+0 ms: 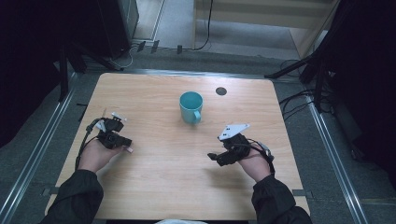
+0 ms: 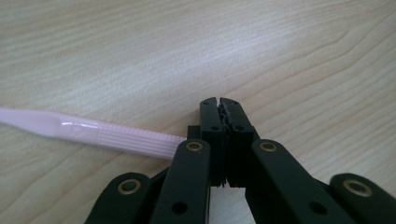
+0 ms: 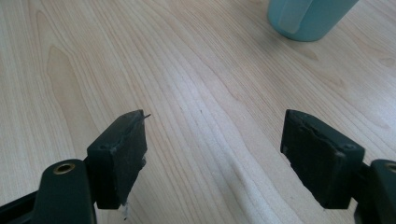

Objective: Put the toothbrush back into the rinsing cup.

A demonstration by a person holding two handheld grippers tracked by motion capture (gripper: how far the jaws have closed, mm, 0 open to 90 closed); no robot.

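A pale pink plastic stick with a ribbed grip (image 2: 116, 137) lies on the wooden table (image 1: 159, 163). Its near end runs in behind the left jaw of my left gripper (image 2: 219, 103), whose jaws are pressed together with nothing between the tips. In the high view that gripper (image 1: 122, 142) sits at the table's left with a pink end (image 1: 129, 150) poking out beside it. A teal mug (image 1: 191, 107) stands upright at the table's middle back, handle toward the person. My right gripper (image 3: 212, 133) hovers low over bare wood, open and empty, with the teal mug (image 3: 308, 16) ahead to its right.
A small dark round hole (image 1: 221, 91) is set in the tabletop behind and right of the mug. Metal rails (image 1: 327, 140) run along the floor on both sides of the table. Cables and dark stands crowd the floor at the back corners.
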